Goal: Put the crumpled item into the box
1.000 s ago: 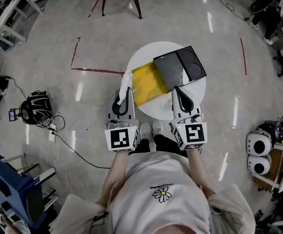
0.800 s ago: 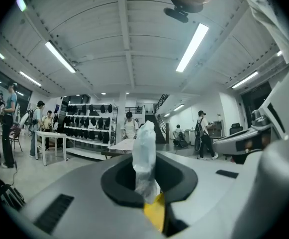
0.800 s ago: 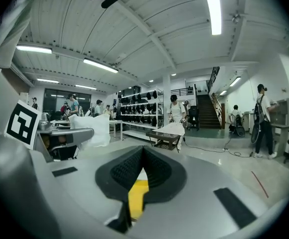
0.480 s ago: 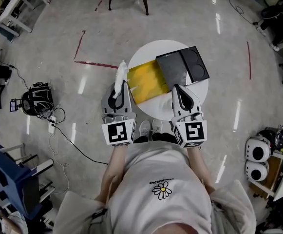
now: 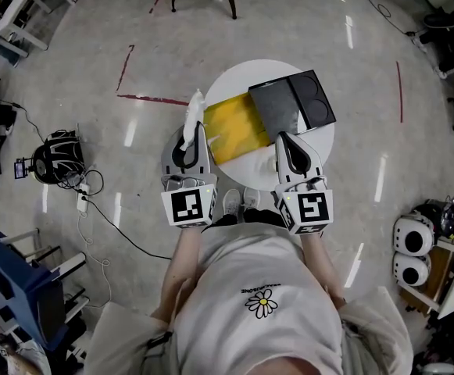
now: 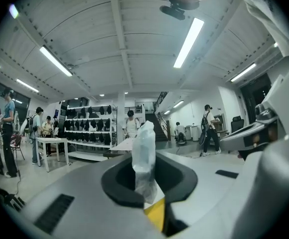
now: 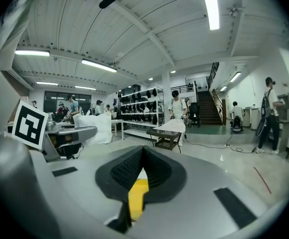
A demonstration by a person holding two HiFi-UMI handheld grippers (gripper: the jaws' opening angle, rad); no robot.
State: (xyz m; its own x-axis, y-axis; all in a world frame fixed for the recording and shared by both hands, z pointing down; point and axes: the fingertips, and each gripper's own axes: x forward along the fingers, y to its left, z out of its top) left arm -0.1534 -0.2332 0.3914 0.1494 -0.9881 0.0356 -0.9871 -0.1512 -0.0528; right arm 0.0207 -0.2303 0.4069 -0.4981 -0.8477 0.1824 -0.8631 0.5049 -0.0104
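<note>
Little can be read here: each gripper's cube carries a black-and-white square marker, and the person's shirt (image 5: 266,287) has a daisy under a line of print too small for us to make out. The left gripper (image 5: 196,133) is clamped on the crumpled item (image 5: 191,112), a whitish, see-through wad that stands up out of the nearly closed jaws. We see it held at the left rim of the round white worktop (image 5: 234,83), just beside the left end of the box (image 5: 238,127) and not inside it. The box is yellow and shallow. A black tray (image 5: 293,104) with two round hollows lies against its right end. The right gripper (image 5: 284,137) has its jaws together, holding nothing, near the box's near right corner.
</note>
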